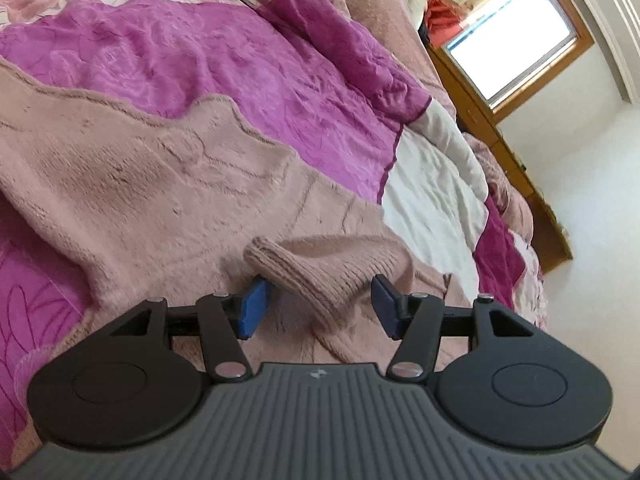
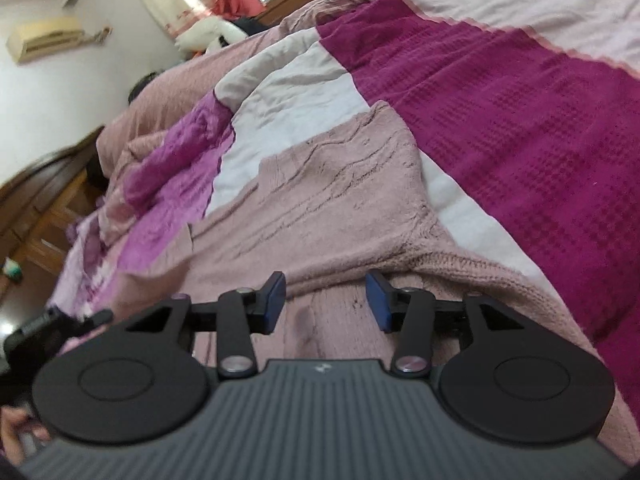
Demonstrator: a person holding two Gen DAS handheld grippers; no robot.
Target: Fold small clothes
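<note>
A dusty-pink knitted sweater [image 1: 132, 184] lies spread on the bed. In the left wrist view its ribbed sleeve cuff [image 1: 312, 276] is raised between the blue pads of my left gripper [image 1: 318, 306], which is open, with gaps on both sides of the cuff. In the right wrist view the sweater [image 2: 332, 200] lies flat ahead. My right gripper [image 2: 326, 300] is open just above a folded knit edge [image 2: 460, 268] of the sweater, holding nothing.
The bed is covered by a magenta, pink and white patchwork quilt [image 1: 240, 72], also in the right wrist view [image 2: 520, 120]. A wooden bed frame [image 1: 520, 168] and a window [image 1: 516, 44] lie to the right. My left gripper's body [image 2: 44, 328] shows at the left.
</note>
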